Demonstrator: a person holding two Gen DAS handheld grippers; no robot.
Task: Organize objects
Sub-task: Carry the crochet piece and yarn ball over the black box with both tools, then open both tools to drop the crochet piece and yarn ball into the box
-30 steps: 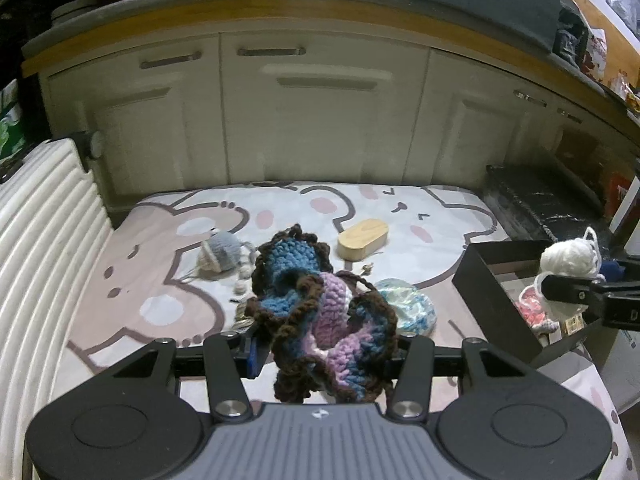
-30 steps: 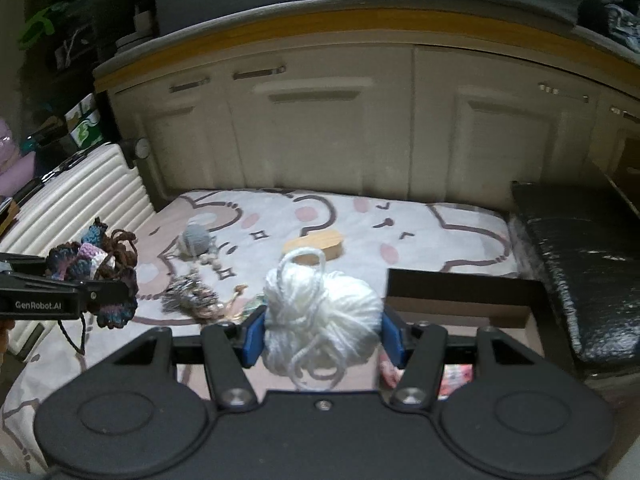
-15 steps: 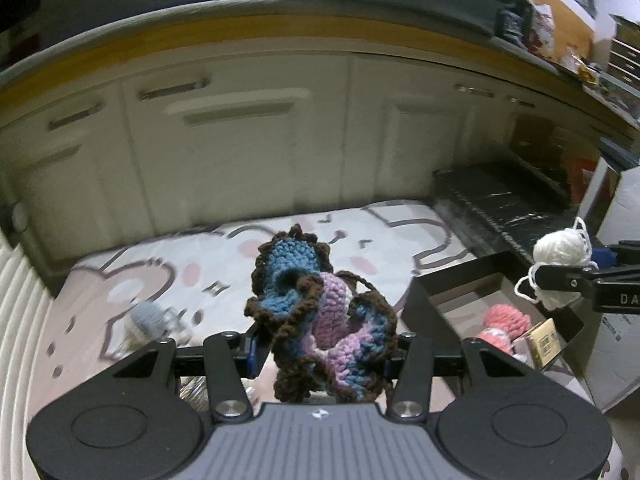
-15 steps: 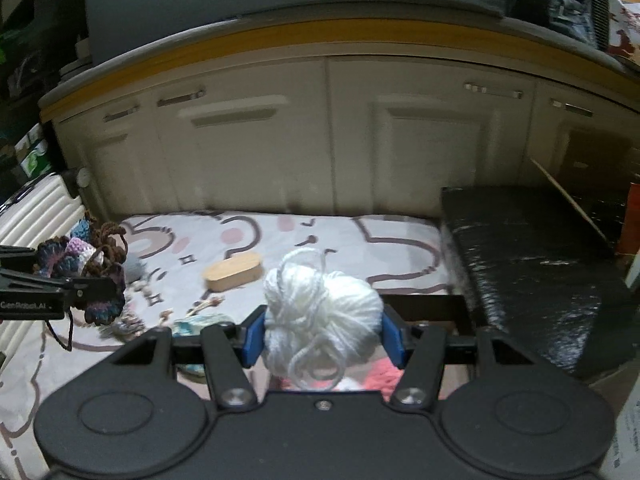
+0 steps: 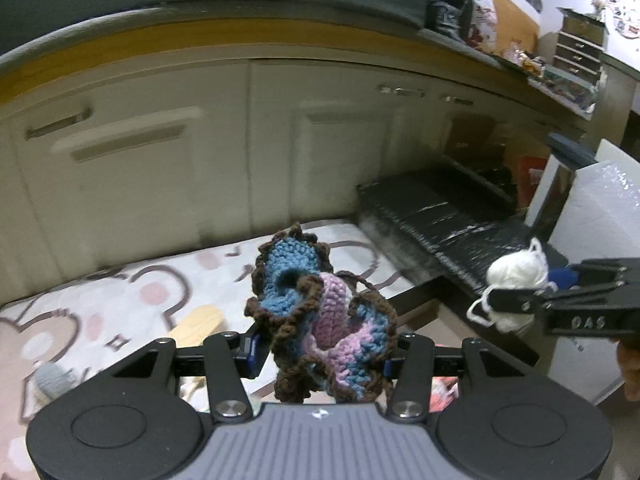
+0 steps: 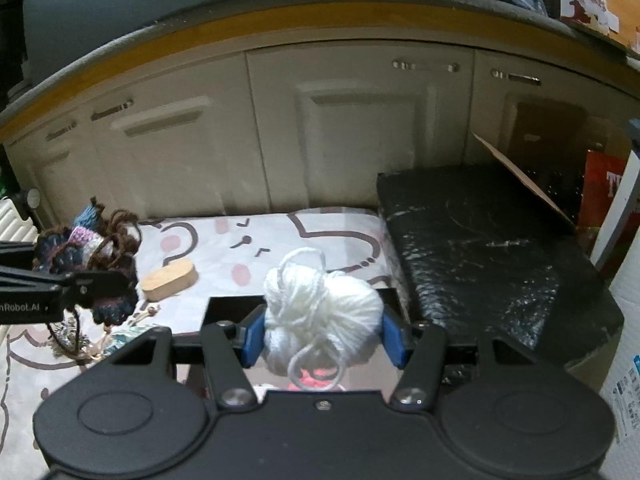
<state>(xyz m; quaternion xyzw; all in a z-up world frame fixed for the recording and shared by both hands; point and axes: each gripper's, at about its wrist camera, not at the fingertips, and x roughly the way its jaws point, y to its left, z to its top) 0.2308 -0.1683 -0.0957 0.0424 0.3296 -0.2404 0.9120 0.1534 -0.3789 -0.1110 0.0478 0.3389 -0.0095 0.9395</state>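
Looking along my left gripper (image 5: 320,354), I saw its blue pads clamped on a crocheted piece (image 5: 320,316) in blue, pink and brown, which stood up between the fingers, clear of the surface below. Beneath it lay a printed blanket (image 5: 120,300) with cartoon faces, and a wooden oval block (image 5: 198,322) rested on that blanket just left of the crochet. A grey yarn bit (image 5: 52,378) showed at the lower left edge, blurred. Off to the right my right gripper (image 5: 516,298) came in from the side, closed on a white yarn ball (image 5: 518,280) with a loose loop hanging off it. The far edge of a black box (image 5: 420,294) sat under and between the two loads. Cream cabinet doors (image 5: 160,168) filled the background.

From the right wrist view, the right gripper (image 6: 322,332) had its blue pads pressed against both sides of the white yarn ball (image 6: 320,312), which hung directly over the open black box (image 6: 228,308); something pink-red (image 6: 316,376) lay inside, mostly hidden by the yarn. My left gripper (image 6: 90,284) entered from the left edge, holding the crocheted piece (image 6: 88,256) above the printed blanket (image 6: 280,236). The wooden oval block (image 6: 170,280) lay on the blanket, just right of the crochet and just beyond the box's left corner. A black wrapped slab (image 6: 480,248) ran along the box's right side.
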